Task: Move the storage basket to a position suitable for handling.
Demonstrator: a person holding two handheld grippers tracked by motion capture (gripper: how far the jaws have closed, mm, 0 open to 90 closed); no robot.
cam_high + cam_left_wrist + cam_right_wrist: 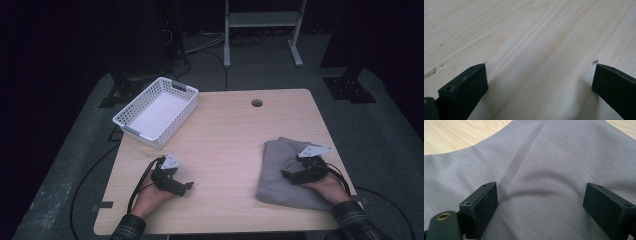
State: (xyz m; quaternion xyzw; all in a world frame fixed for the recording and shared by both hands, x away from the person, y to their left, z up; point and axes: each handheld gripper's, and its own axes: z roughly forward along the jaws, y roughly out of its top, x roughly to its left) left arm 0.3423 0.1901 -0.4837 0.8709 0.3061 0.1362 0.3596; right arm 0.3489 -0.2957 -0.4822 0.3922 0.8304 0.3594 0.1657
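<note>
High view first: I have the grey folded cloth [292, 172] lying flat at the right side of the counter [225, 145], and the white basket [157, 111] sits well apart at the far left corner, with nothing in it that I can see. My right tool [289, 176] hangs over the cloth — in the right gripper view its jaws stand wide with the fabric [544, 170] spread between and under them, and no pinch is made yet. My left tool [186, 187] rests low over bare wood at the near left, jaws equally wide, holding nothing. By my reading the work is barely begun: the cloth looks folded, but it is neither gripped nor lifted. If the basket is where it goes, I judge the grasp, the carry across and the release are all left to do.
</note>
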